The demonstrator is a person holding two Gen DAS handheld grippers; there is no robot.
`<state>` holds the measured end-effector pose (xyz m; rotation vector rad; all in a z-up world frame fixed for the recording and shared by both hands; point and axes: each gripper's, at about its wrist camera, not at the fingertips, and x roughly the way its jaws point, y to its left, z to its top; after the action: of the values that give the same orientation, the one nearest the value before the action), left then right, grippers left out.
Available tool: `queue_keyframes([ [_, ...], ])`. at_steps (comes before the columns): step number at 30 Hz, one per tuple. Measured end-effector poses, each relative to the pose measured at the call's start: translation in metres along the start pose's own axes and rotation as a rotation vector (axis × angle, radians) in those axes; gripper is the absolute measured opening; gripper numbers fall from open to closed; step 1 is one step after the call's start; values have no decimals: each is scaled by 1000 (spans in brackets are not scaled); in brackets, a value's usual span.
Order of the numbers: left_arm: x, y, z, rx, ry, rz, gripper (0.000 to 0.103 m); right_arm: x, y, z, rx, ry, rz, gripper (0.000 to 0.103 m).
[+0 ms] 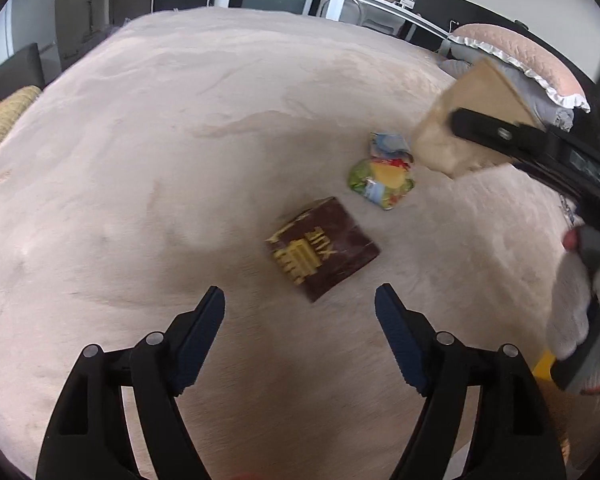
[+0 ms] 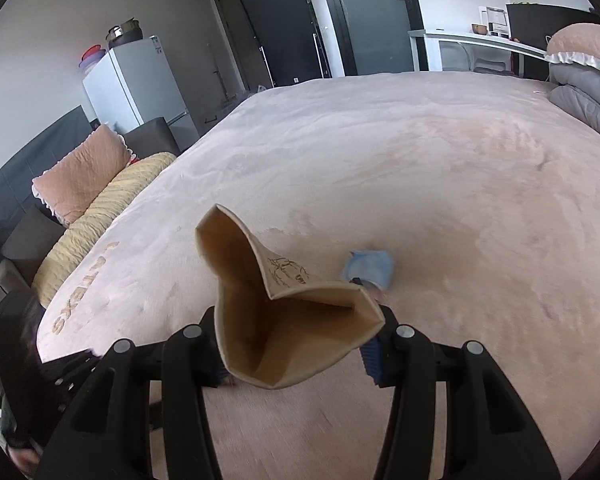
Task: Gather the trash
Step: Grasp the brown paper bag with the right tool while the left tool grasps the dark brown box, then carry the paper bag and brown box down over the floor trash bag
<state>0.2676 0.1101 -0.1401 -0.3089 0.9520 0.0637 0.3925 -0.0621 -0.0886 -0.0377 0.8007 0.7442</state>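
A dark brown carton with yellow print (image 1: 324, 248) lies on the pink bed cover (image 1: 160, 140), just ahead of my left gripper (image 1: 300, 292). That gripper is open with nothing between its fingers. Beyond the carton lies a crumpled green, yellow and blue wrapper (image 1: 384, 172). My right gripper (image 2: 296, 316) is shut on a tan paper bag (image 2: 280, 320), whose mouth gapes toward the camera. The same bag (image 1: 460, 120) hangs above the bed at the right of the left wrist view. A blue crumpled scrap (image 2: 370, 268) shows just past the bag.
A pink pillow (image 2: 80, 172) and a rolled yellow blanket (image 2: 100, 220) lie along the bed's left side. Folded grey quilts under a pink pillow (image 2: 588, 80) sit at the far right. A white fridge (image 2: 136, 84) stands behind. A gloved hand (image 1: 572, 312) holds the right gripper.
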Motion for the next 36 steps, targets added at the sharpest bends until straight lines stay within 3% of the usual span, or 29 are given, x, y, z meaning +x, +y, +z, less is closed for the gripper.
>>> queue_keyframes([
  [8,27,-15,21,1,37,36,76,-43,-24,-25,30,-1,9,50],
  [14,55,-22,36,-4,111,83,76,-72,-43,-52,82,14,4,50],
  [18,61,-19,39,-48,119,109,68,-89,-53,-69,119,22,-5,50],
  [24,45,-16,35,-88,104,79,68,-105,-60,-92,170,43,-3,50],
  [36,-37,-65,-7,36,8,16,68,-143,-46,-118,221,52,5,50],
])
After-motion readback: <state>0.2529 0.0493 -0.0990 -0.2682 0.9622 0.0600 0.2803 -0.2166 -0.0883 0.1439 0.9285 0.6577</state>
